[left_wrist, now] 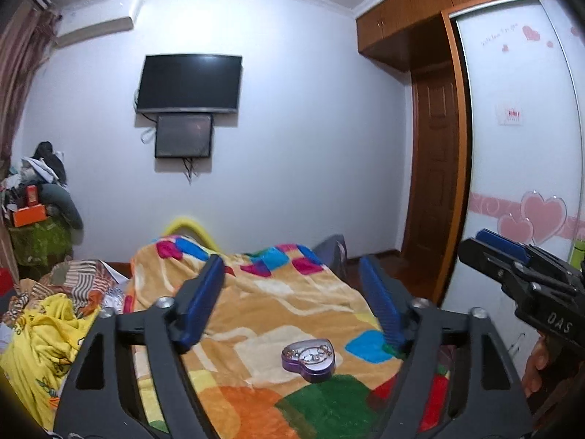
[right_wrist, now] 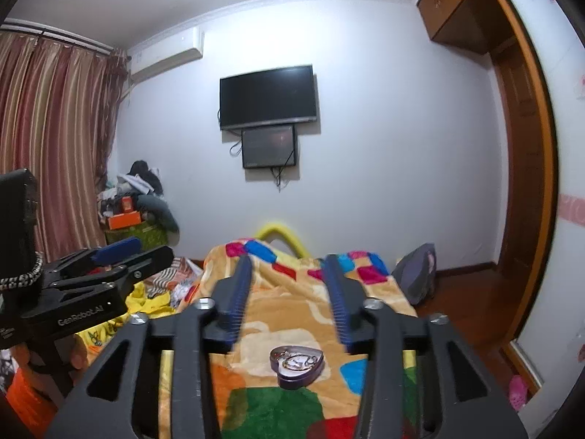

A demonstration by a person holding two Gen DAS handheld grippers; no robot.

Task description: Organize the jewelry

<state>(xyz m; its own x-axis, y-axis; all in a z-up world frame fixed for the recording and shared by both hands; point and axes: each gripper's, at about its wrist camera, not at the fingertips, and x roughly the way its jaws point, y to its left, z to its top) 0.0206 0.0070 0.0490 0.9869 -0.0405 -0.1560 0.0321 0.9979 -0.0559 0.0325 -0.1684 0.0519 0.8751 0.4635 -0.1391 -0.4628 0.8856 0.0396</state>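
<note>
Both grippers, left (left_wrist: 292,303) and right (right_wrist: 289,292), hang jaws apart; the heart-shaped jewelry box (left_wrist: 309,360) lies ahead, below, between each.

Readable at lower left: "GenRobot.AI" in white on black plastic left gripper (right_wrist: 120,252); at right, "DAS" on black right gripper (left_wrist: 490,241).

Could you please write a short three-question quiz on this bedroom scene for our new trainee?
1. True or false: the left gripper is clamped on the heart-shaped box.
2. What does the box rest on?
A. wooden floor
B. colourful blanket
C. orange box
3. Fill in: both the left and the right gripper are ____, holding nothing.

Key: 1 false; it is apart from the box. 2 B. 3 open.
</note>
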